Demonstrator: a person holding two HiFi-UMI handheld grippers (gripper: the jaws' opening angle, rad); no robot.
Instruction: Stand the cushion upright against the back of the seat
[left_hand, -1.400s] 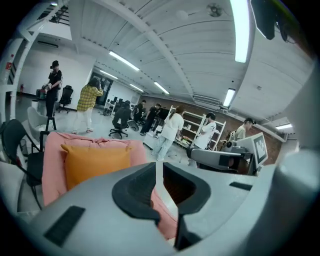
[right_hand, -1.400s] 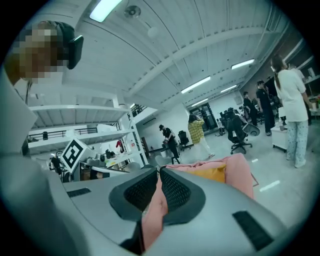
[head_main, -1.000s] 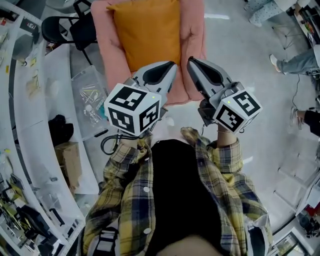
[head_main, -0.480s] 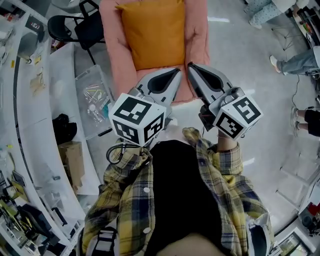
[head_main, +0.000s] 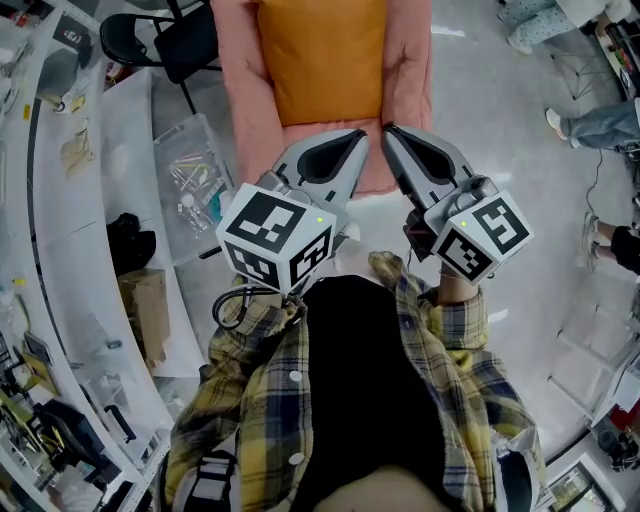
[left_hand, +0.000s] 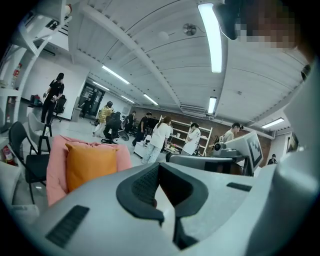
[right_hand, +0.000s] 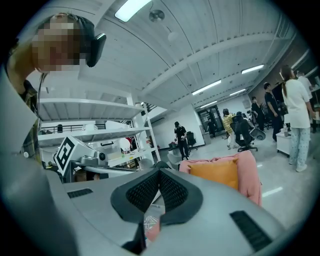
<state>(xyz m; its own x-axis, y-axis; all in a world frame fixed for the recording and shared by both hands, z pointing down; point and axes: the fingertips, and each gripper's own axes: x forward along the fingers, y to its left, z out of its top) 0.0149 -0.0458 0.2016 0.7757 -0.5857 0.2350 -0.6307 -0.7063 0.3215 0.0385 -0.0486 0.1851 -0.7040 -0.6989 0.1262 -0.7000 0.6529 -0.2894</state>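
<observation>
orange square fabric cushion (head_main: 325, 55) stands upright against the back of the pink padded seat (head_main: 240, 100), apart from both tools. what could undo it? (desk)

left gripper (head_main: 355, 140) and right gripper (head_main: 392, 135) hover at the seat's front edge, jaws closed together, holding nothing. likely risks: the soft cushion slumps forward unaided, or a closed tip pushed in knocks it flat. (photographer)

Pink seat (head_main: 408, 95) — orange cushion (head_main: 325, 55) upright against its back.
</observation>
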